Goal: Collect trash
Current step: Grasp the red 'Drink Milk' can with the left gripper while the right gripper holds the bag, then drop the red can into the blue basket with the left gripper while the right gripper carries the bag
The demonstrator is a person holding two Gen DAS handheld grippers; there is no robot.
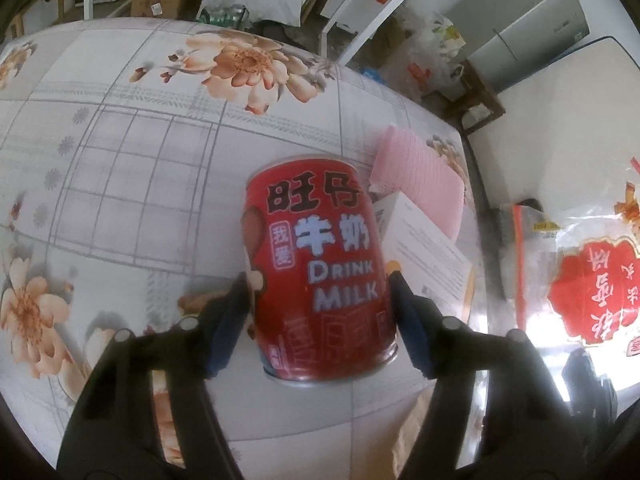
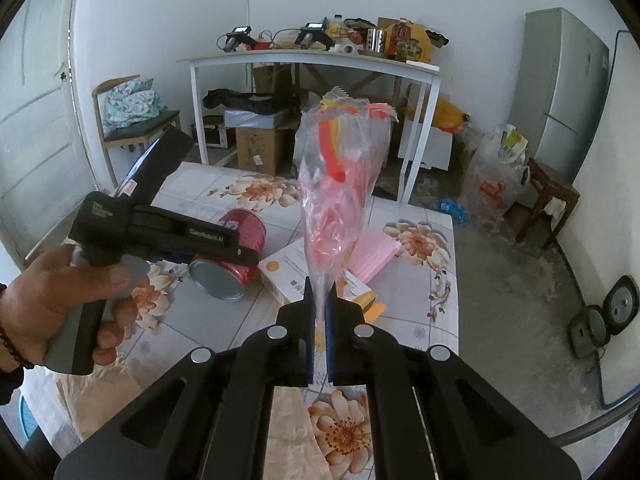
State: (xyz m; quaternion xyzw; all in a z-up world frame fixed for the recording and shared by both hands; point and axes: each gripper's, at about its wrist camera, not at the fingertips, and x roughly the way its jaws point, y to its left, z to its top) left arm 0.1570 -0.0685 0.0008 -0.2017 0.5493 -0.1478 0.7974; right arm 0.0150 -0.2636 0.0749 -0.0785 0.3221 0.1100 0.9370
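Note:
A red milk can [image 1: 316,256] lies on its side on the flowered tablecloth [image 1: 140,160]. My left gripper [image 1: 316,280] straddles the can, one finger against each flank, pads touching the metal. In the right wrist view the same can [image 2: 244,224] shows its silver bottom, with a person's hand [image 2: 52,304] holding the left gripper over it. My right gripper [image 2: 318,292] is shut on the lower end of a clear plastic wrapper [image 2: 340,168] with red and yellow print. The wrapper stands up from the jaws above the table.
A pink ribbed cloth [image 1: 416,184] and a white printed box [image 1: 424,252] lie just right of the can. A red-printed plastic bag [image 1: 592,280] hangs at the right. Beyond the table stand a white desk [image 2: 312,60], a fridge [image 2: 560,92] and a stool [image 2: 548,204].

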